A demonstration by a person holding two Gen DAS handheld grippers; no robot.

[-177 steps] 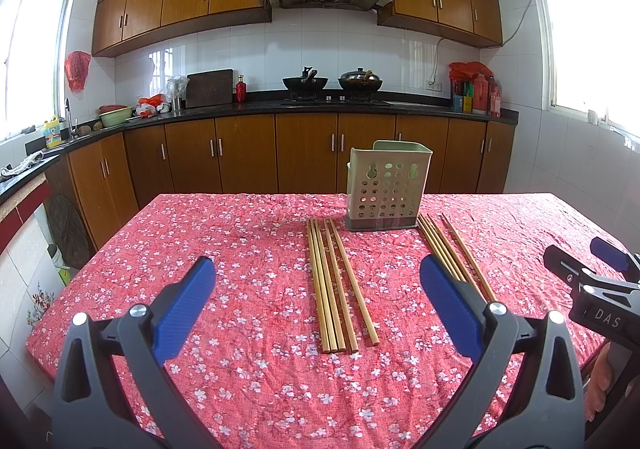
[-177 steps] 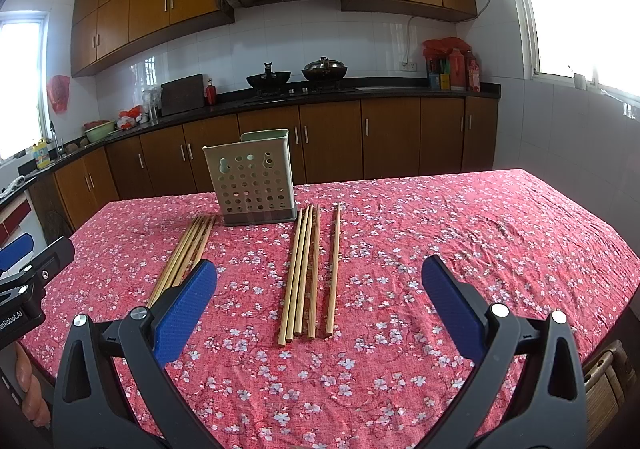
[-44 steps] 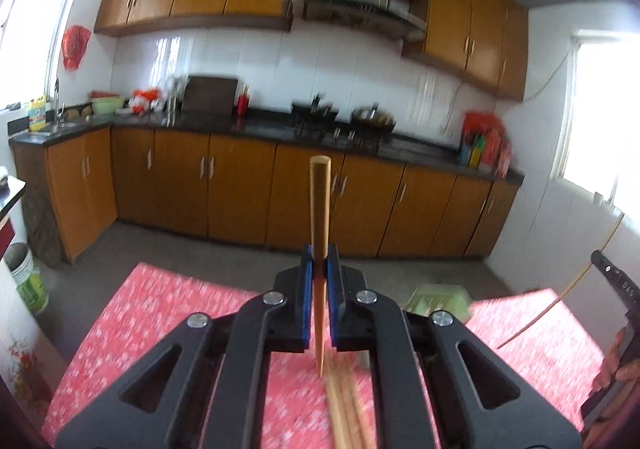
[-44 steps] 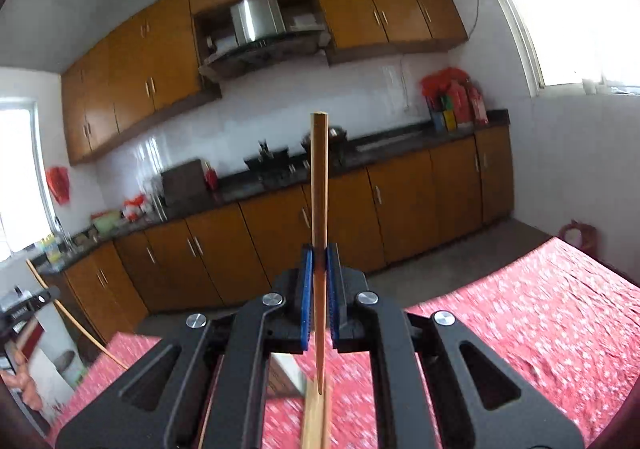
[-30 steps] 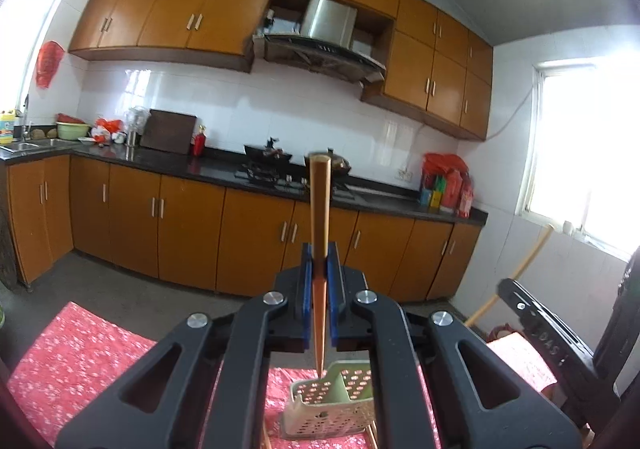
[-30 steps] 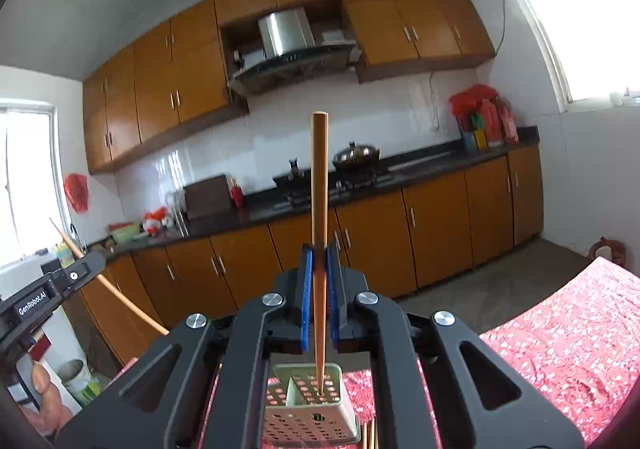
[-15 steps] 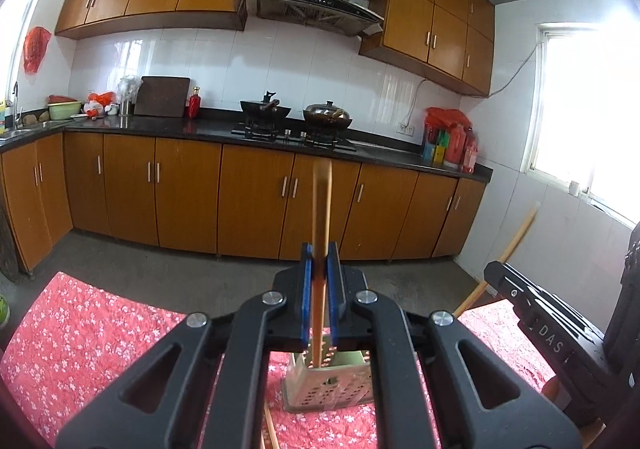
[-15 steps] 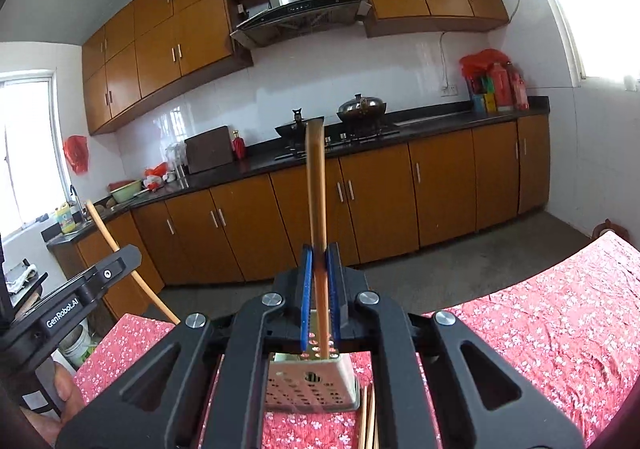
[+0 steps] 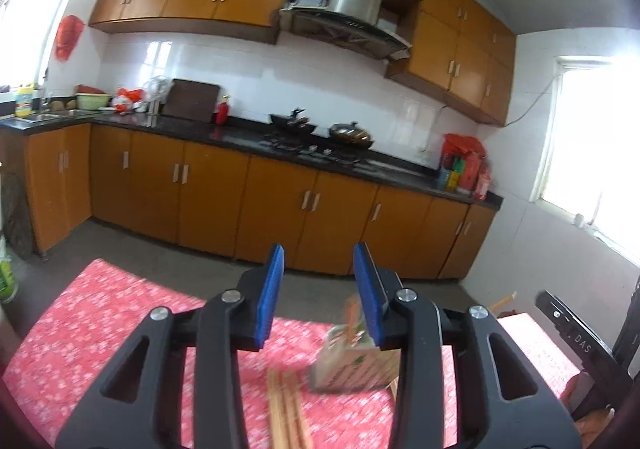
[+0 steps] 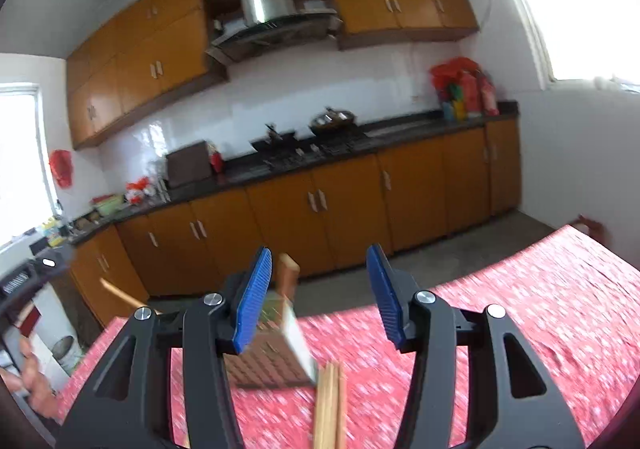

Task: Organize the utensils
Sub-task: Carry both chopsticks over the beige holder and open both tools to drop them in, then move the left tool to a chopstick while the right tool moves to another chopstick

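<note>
- Red flowered tablecloth (image 9: 120, 313), kitchen cabinets behind.
- Left gripper (image 9: 318, 289) opening, nothing between pads: chopstick (image 9: 352, 315) seemingly dropped into holder (image 9: 352, 361).
- Right gripper (image 10: 320, 289) opening too, empty; chopstick (image 10: 288, 277) standing free beside left pad.

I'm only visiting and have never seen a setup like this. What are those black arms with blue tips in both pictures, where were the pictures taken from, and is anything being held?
There is no robot here. A person holds a hand-held clamp in each hand, and a small camera on each clamp looks out along its two fingers. One picture comes from the left gripper, the other from the right gripper. The blue strips are its pads.

Both look across a table with a red flowered tablecloth. On it stand a perforated utensil holder with chopsticks poking out, and loose chopsticks lying nearby.

Nothing is held: both grippers' jaws are opening, with nothing between them.
</note>
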